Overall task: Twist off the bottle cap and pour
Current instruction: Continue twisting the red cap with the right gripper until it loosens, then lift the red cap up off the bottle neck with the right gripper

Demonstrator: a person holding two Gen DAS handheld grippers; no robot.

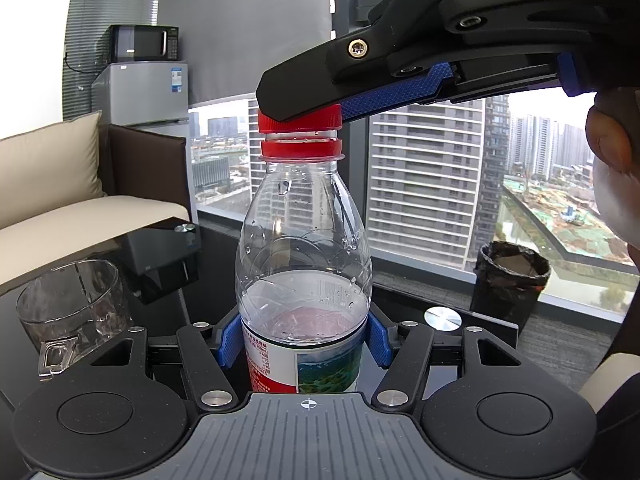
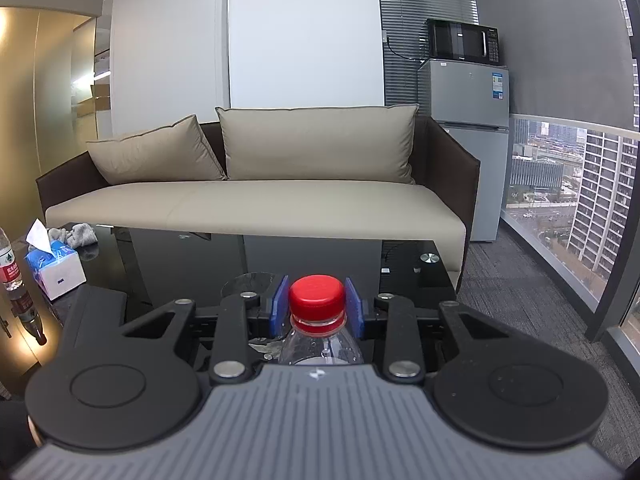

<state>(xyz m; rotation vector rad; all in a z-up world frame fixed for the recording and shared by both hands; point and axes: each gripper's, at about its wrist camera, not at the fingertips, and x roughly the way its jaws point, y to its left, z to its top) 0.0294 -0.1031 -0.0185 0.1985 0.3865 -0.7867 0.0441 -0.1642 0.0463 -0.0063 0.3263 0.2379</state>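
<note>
A clear plastic water bottle (image 1: 304, 248), part full, with a printed label, stands upright on the black glass table (image 1: 404, 304). My left gripper (image 1: 304, 338) is shut on the bottle's body, a blue pad on each side. Its red cap (image 1: 300, 120) sits a little above the red collar ring, with bare thread showing between them. My right gripper (image 2: 318, 306) is shut on that red cap (image 2: 317, 296), blue pads pressed on both sides; from the left wrist it shows as a black finger (image 1: 320, 80) reaching in from the upper right. A clear glass mug (image 1: 68, 308) stands to the bottle's left.
A beige sofa (image 2: 256, 208) runs along the table's far side. On the table's left end lie a tissue box (image 2: 56, 268), a grey cloth (image 2: 78, 236) and another bottle (image 2: 10, 268). A black-lined bin (image 1: 510, 280) stands by the window. A person's hand (image 1: 612, 140) is at the right.
</note>
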